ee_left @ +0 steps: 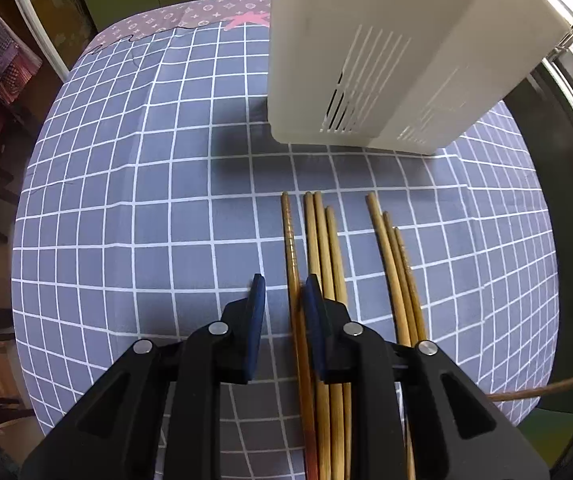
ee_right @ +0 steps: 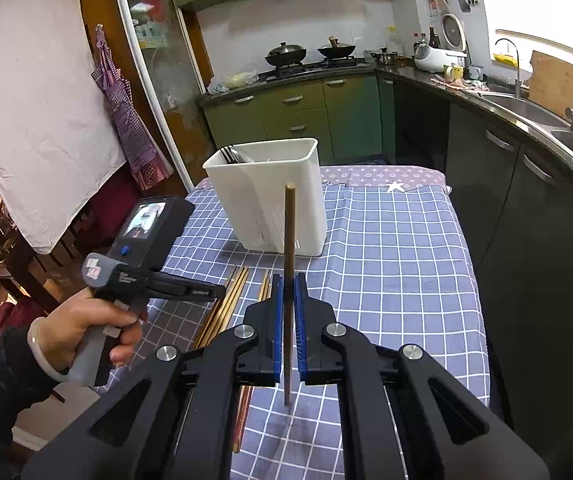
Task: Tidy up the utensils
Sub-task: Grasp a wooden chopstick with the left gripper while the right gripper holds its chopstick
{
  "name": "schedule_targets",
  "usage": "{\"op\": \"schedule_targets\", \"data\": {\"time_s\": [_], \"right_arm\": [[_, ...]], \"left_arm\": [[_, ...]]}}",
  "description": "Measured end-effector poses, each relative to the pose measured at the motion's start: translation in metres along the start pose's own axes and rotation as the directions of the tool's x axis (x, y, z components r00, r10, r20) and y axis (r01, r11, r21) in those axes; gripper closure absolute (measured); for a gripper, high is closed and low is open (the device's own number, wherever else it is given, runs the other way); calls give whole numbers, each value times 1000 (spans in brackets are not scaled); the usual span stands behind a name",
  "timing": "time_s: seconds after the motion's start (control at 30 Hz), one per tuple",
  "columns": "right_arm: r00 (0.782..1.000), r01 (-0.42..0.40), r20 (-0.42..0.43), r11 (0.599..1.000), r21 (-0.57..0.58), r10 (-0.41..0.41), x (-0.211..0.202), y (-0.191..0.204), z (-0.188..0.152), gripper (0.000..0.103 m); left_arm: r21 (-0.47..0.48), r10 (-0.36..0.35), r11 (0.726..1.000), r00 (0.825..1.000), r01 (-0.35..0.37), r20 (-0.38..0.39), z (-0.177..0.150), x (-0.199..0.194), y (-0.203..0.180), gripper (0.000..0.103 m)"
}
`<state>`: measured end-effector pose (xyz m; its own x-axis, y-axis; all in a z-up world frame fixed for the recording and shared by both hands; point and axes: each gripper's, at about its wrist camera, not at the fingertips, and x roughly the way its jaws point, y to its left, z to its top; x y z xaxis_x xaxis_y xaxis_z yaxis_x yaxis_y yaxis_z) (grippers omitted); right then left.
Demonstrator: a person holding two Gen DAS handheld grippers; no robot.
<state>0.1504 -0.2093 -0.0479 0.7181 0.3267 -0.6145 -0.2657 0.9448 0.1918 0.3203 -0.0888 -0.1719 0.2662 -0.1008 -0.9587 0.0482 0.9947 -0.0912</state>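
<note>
The right tool (ee_right: 289, 280) grips one brown wooden chopstick (ee_right: 289, 240); at its twelve o'clock stands the white plastic utensil holder (ee_right: 270, 196). The left tool (ee_left: 284, 290) hangs slightly parted, empty, over pale bamboo chopsticks (ee_left: 328, 248) on the table (ee_left: 126, 200).

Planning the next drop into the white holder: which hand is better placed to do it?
Right. Its hand-held gripper is shut on a chopstick lifted toward the white holder; the left hand-held gripper grips nothing.

No legible text anywhere. Small white lettering on the black-and-grey handheld gripper body (ee_right: 134, 276) too blurred to read; repeating monogram-like pattern on the mauve cloth strip (ee_right: 378, 178), not readable.
</note>
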Motion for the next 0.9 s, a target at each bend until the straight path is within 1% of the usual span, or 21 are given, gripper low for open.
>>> {"op": "schedule_targets", "data": {"time_s": [0.03, 0.17, 0.2, 0.23, 0.4, 0.47, 0.63, 0.77, 0.83, 0.9], "right_arm": [[1000, 2, -1, 1000, -3, -2, 0, 0, 0, 97], [1000, -6, -5, 1000, -2, 6, 2, 1, -1, 97], [1000, -5, -7, 1000, -3, 5, 3, 1, -2, 97], [1000, -5, -9, 1000, -2, 5, 5, 1, -2, 97], [1000, -5, -23, 1000, 1, 5, 9, -1, -4, 97], [1000, -4, -24, 1000, 5, 4, 10, -3, -4, 97], [1000, -2, -23, 1000, 9, 3, 10, -4, -5, 97], [1000, 2, -20, 1000, 1, -2, 8, -1, -7, 97], [1000, 2, -20, 1000, -2, -2, 7, -1, -8, 97], [1000, 6, -20, 1000, -5, -7, 5, -1, -9, 97]], "left_arm": [[2, 3, 1000, 1000, -3, -4, 0, 2, 0, 86], [18, 34, 999, 999, -34, 0, 0, 4, -5, 88], [30, 56, 998, 998, -56, 3, 0, 5, -7, 93], [37, 57, 998, 998, -57, 5, 0, 5, -8, 96], [44, 34, 998, 999, -34, 2, -4, 3, -11, 97], [49, 26, 998, 999, -27, 27, -6, -5, -9, 97], [54, -13, 999, 993, 7, 117, -13, -45, 0, 97], [63, -40, 998, 975, 27, 220, -28, -88, 7, 97], [69, -49, 997, 965, 32, 258, -36, -105, 12, 97], [76, -63, 996, 950, 41, 306, -47, -125, 16, 97]]}}
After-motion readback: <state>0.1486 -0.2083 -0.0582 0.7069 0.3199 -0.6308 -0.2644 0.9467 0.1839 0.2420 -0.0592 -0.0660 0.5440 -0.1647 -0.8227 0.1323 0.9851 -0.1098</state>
